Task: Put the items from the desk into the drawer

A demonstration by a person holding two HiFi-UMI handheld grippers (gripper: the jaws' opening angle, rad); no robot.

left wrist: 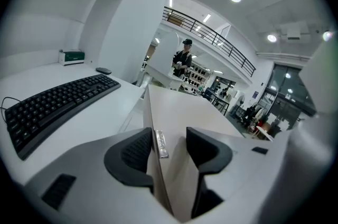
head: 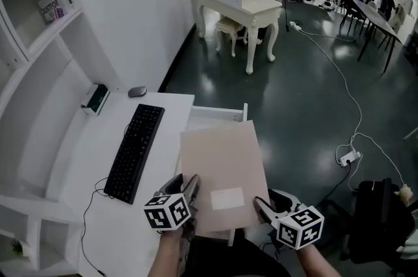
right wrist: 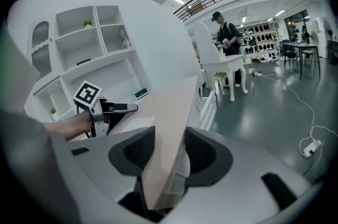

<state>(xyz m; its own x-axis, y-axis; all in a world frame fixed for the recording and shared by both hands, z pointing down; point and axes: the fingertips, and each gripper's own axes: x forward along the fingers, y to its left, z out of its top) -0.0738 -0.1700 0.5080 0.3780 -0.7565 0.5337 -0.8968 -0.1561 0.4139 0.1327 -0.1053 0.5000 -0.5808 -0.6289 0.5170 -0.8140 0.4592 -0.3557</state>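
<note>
In the head view, I am holding the folder (head: 222, 164) above the open drawer (head: 219, 114) at 12 o'clock. It is not in yet, and a keyboard (head: 134, 151) is lying on the bench (head: 85, 158) at 10.

In the left gripper view, the left gripper (left wrist: 169, 146) fingers are clamping the folder's edge.

In the right gripper view, the right gripper (right wrist: 165, 150) fingers are pinching it too.

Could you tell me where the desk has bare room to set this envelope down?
Bare desk lies left of the keyboard and between keyboard and drawer. The envelope, gripped by left tongs and right tongs, covers the drawer.
</note>
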